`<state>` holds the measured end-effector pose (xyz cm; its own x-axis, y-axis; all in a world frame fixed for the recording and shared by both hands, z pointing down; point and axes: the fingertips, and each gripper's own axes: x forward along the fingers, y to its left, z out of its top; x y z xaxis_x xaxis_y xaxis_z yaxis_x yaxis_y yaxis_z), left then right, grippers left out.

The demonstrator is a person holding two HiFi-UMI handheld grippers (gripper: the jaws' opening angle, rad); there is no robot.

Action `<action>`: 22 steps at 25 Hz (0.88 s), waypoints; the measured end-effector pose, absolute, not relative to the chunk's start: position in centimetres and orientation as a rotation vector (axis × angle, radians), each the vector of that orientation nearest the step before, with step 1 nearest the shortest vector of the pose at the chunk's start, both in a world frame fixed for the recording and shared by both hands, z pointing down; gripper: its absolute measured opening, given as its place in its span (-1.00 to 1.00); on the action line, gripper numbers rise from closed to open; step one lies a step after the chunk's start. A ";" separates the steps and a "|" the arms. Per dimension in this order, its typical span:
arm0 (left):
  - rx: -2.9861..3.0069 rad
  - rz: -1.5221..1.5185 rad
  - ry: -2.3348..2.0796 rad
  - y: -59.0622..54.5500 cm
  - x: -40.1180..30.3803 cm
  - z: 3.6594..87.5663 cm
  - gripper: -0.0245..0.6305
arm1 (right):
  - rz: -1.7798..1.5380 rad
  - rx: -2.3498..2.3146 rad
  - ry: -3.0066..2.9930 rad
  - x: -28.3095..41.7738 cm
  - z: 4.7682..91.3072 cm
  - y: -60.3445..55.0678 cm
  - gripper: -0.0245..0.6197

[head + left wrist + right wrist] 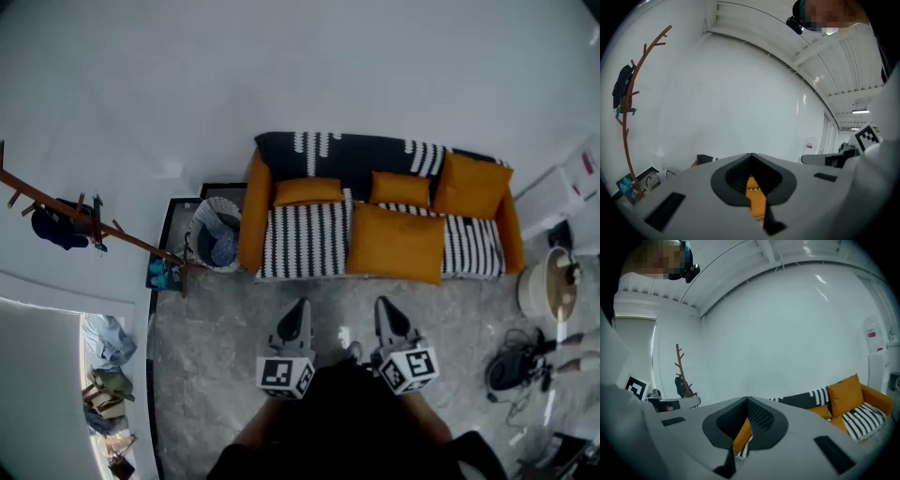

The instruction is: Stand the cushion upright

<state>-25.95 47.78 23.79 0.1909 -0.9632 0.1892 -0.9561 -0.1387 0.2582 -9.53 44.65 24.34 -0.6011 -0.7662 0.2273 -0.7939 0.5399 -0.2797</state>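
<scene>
Jaws clenched on nothing, the left gripper (298, 314) and right gripper (384, 311) are held side by side close to the person's body, apparently because no reach has begun. Well ahead of both tips, across the marbled floor (225, 375), the big cushion (394, 242) lies flat on the sofa (300, 239) seat, closer to the right jaws' line. Beyond it, a corner cushion (472, 186) leans upright against the backrest, the pose the flat one likely needs.
</scene>
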 end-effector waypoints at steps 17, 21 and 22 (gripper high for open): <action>2.172 -0.011 -1.777 47.4 -24.7 24.2 -0.93 | 0.570 1.401 -2.696 -8.7 24.0 44.5 -0.94; 2.197 0.014 -1.762 47.0 -23.4 24.5 -0.93 | 0.558 1.430 -2.678 -7.2 24.0 44.3 -0.94; 2.205 0.020 -1.758 46.9 -22.9 24.6 -0.93 | 0.558 1.443 -2.669 -6.5 24.0 44.3 -0.94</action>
<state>-22.86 46.91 24.59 0.2426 -0.9476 0.2077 -0.9520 -0.1914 0.2388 -6.51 44.26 24.03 -0.5615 -0.7983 0.2178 -0.8187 0.4977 -0.2863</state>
